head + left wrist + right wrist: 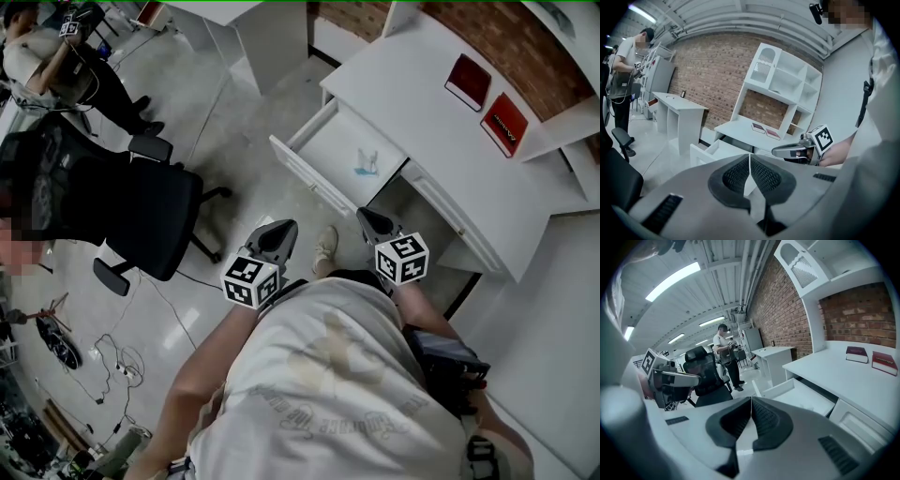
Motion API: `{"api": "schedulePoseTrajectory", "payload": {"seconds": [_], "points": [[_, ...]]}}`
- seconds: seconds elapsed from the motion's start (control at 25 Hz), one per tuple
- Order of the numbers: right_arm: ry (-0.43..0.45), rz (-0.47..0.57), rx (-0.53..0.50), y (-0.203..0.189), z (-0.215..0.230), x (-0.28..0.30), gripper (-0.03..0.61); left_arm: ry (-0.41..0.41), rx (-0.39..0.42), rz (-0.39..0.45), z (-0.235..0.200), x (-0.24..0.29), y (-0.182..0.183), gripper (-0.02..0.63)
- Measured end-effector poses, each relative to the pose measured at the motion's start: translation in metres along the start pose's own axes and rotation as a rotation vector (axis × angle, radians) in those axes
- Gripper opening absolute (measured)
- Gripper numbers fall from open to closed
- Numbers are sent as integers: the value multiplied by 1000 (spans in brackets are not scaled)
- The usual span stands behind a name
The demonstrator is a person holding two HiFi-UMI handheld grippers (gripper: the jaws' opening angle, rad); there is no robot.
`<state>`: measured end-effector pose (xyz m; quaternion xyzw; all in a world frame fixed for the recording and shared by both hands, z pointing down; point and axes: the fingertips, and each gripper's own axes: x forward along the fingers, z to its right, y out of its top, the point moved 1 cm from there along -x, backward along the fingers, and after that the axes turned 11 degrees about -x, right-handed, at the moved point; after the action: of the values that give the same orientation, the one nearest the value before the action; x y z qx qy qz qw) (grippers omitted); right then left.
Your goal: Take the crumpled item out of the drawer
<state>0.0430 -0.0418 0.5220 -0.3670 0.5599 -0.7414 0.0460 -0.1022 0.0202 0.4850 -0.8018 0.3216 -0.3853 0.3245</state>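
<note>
A white drawer (309, 155) stands pulled out of the white desk (412, 84). Inside it lies a small crumpled item (367, 162), pale with a blue tint, near the drawer's right side. Both grippers hang in front of the person's chest, short of the drawer and apart from it. My left gripper (281, 228) is shut, its pads meeting with nothing between them (749, 161). My right gripper (364, 217) is also shut and empty (751, 405). The open drawer (717, 149) shows beyond the left jaws, and the drawer (801, 394) lies ahead of the right jaws.
A black office chair (141, 206) stands left of the drawer. Two red books (487, 103) lie on the desk top. Cables (112, 361) trail over the floor at the lower left. Another person (56, 66) stands at the far left by a second desk (677, 110).
</note>
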Motion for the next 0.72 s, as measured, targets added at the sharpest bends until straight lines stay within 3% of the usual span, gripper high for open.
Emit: {"api": "schedulePoseTrajectory", "payload": {"seconds": [0.72], "points": [[-33, -27, 42, 6, 76, 40, 25, -2, 46, -62, -19, 69, 52, 28]]}}
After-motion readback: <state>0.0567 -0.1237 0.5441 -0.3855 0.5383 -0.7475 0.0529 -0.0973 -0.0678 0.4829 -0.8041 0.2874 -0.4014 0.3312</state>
